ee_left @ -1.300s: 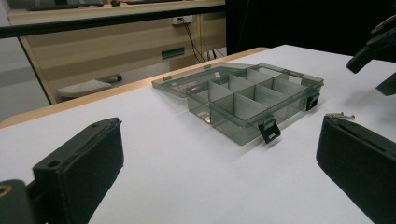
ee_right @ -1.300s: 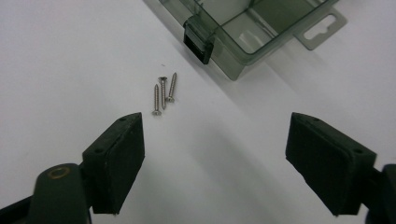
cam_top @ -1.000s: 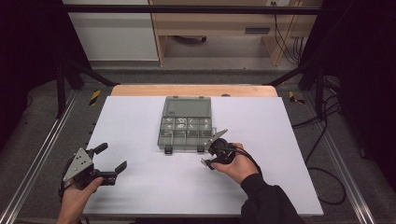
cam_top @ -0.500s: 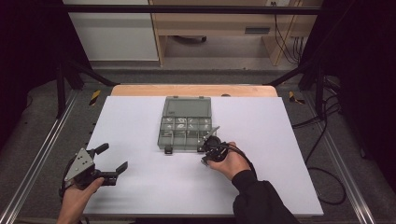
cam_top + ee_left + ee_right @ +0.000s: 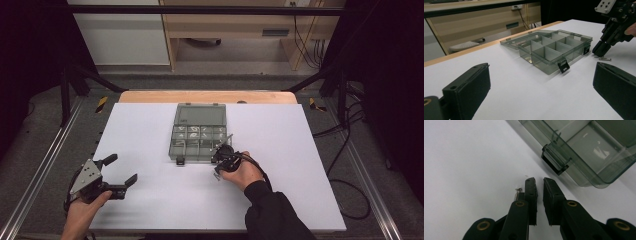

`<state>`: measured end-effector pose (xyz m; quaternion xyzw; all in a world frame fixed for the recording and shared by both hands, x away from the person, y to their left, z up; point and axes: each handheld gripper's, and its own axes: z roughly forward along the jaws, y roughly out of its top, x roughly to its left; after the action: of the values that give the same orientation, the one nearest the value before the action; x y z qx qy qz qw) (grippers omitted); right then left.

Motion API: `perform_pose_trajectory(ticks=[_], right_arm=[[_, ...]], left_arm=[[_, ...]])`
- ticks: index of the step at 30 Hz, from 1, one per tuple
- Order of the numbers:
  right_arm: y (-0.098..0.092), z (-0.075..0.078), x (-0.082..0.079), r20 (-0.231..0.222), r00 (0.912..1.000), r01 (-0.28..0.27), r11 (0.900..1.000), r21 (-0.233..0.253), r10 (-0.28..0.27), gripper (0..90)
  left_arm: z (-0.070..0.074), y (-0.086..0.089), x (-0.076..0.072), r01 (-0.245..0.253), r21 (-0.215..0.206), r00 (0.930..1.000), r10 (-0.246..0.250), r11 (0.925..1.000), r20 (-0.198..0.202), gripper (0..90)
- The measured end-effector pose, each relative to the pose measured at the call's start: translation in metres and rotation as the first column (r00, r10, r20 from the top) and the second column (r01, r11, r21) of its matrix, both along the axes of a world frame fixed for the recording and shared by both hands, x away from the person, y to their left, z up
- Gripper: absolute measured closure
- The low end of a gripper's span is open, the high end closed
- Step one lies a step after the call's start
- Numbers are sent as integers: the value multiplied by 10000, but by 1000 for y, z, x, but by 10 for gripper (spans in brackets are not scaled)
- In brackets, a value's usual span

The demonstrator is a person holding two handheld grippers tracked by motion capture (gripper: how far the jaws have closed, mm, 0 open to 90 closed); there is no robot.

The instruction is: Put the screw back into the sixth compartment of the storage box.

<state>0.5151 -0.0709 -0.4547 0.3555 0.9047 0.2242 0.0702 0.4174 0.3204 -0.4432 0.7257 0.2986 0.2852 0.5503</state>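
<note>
Translucent grey compartmented plastic box (image 5: 198,133)

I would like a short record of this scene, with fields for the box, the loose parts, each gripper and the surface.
box: clear grey compartment box, lid open, mid-table, two black latches at its near side
loose parts: small screws on the table beside the box's near right corner; one lies left of the right gripper's jaws
left gripper: open, at the table's near left, apart from the box
right gripper: jaws nearly closed, nothing between them, tips down by the screws
surface: white table
</note>
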Motion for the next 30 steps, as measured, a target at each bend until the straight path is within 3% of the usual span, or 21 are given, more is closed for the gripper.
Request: perform_pose_trajectory(ticks=[1,2,8,12,13,17,20,25,30], right_arm=[[1,1,-1,-77,9998,209,9998,72,-208,808],[1,2,-1,69,9999,77,10000,61,-78,805],[4,4,-4,-53,9998,211,9994,292,-210,779],[7,1,-3,-191,9994,307,9995,116,-304,781],[5,-1,-1,42,10000,-14,10000,-8,14,794],[6,0,-3,-150,9997,196,9998,-40,-197,872],[5,0,-3,-156,9997,171,9998,-48,-172,877],[2,4,-6,2,9999,159,9991,394,-159,877],[-8,8,-13,458,9983,286,9906,1338,-350,878]], left_arm=[[0,0,0,6,-28,10000,-6,10000,23,13],[0,0,0,14,-20,10000,-14,10000,19,13],[0,-1,0,16,64,10000,-16,10000,-6,13],[0,-1,0,12,62,10000,-12,10000,-9,14],[0,-1,0,15,58,10000,-15,10000,-9,13],[0,-1,0,17,63,10000,-17,10000,-10,13],[0,-1,0,19,80,10000,-19,10000,-9,14],[-1,1,1,-92,83,9999,92,9999,-54,14],[-1,3,2,-166,8,9998,167,9999,-87,15]])
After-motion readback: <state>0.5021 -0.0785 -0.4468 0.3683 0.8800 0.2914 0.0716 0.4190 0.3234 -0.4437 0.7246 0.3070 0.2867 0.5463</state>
